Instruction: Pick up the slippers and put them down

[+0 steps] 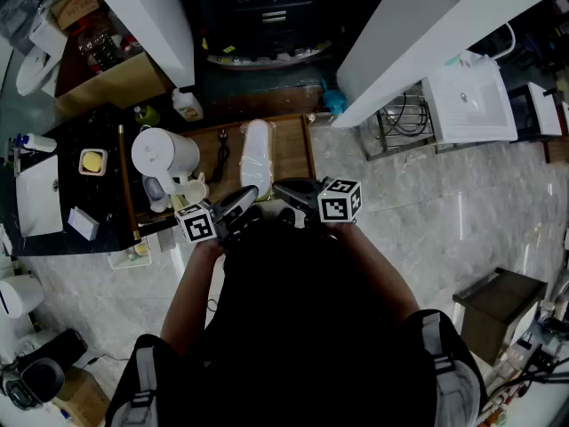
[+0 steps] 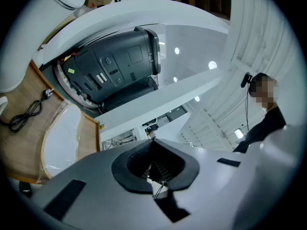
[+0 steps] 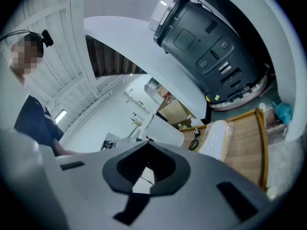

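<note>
A pair of white slippers (image 1: 256,158) wrapped in clear plastic lies on a wooden tray (image 1: 293,149) in front of me. Both grippers are held close to my body, short of the tray and apart from the packet. My left gripper (image 1: 242,200) is shut with nothing between its jaws. My right gripper (image 1: 293,189) is beside it, also shut and empty. The left gripper view has the packet (image 2: 67,133) at lower left, beyond the closed tips (image 2: 152,140). In the right gripper view the packet (image 3: 218,135) lies to the right of the closed tips (image 3: 147,145).
A black cable (image 1: 222,149) lies on the tray left of the slippers. A white jug (image 1: 164,154) stands next to the tray, by a dark counter (image 1: 62,163). A black machine (image 1: 267,16) sits beyond the tray. A white basin (image 1: 467,100) and a dark stool (image 1: 498,305) stand at the right.
</note>
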Available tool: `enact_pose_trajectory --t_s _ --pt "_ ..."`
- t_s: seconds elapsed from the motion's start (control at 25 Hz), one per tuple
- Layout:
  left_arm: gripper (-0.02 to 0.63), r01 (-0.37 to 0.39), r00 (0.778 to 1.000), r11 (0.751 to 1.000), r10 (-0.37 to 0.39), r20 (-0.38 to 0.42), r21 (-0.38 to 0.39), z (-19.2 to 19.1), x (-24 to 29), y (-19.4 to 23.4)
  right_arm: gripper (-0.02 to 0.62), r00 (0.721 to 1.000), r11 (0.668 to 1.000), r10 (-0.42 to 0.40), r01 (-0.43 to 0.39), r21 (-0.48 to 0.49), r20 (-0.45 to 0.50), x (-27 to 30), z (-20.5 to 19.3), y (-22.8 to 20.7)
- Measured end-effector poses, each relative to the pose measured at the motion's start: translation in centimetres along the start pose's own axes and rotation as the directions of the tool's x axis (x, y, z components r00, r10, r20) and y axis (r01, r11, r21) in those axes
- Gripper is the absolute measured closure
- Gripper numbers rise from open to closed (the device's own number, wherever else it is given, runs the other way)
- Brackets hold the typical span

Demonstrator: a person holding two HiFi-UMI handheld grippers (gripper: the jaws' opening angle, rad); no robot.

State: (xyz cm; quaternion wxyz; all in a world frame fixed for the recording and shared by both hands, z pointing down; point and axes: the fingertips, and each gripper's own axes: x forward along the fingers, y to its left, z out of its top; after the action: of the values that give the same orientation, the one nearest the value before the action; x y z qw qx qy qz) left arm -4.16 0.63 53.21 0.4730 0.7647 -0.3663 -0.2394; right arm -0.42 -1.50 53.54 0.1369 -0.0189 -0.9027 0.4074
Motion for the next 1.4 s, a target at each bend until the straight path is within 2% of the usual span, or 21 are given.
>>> enact_pose_trajectory --t_s 0.72,1.04,1.4 --pt "0.595 -0.037 0.998 0.999 0.037 0.041 0.000 -1.5 -1.6 0.4 0.589 1.000 1.000 0.008 -0.008 -0.004 0.006 0.3 -0.4 0.3" --pt "0.595 -0.028 1.000 1.000 0.028 -0.010 -0.004 -1.2 -1.7 0.9 0.589 1.000 1.000 -0.019 0.019 -0.001 0.024 0.9 -0.3 0.2" --pt "0.595 -0.043 0.997 0.999 0.042 -0.058 -0.016 -1.4 -2.6 3.1 0.589 0.997 0.999 -0.009 0.006 0.044 0.074 1.8 0.4 0.8"
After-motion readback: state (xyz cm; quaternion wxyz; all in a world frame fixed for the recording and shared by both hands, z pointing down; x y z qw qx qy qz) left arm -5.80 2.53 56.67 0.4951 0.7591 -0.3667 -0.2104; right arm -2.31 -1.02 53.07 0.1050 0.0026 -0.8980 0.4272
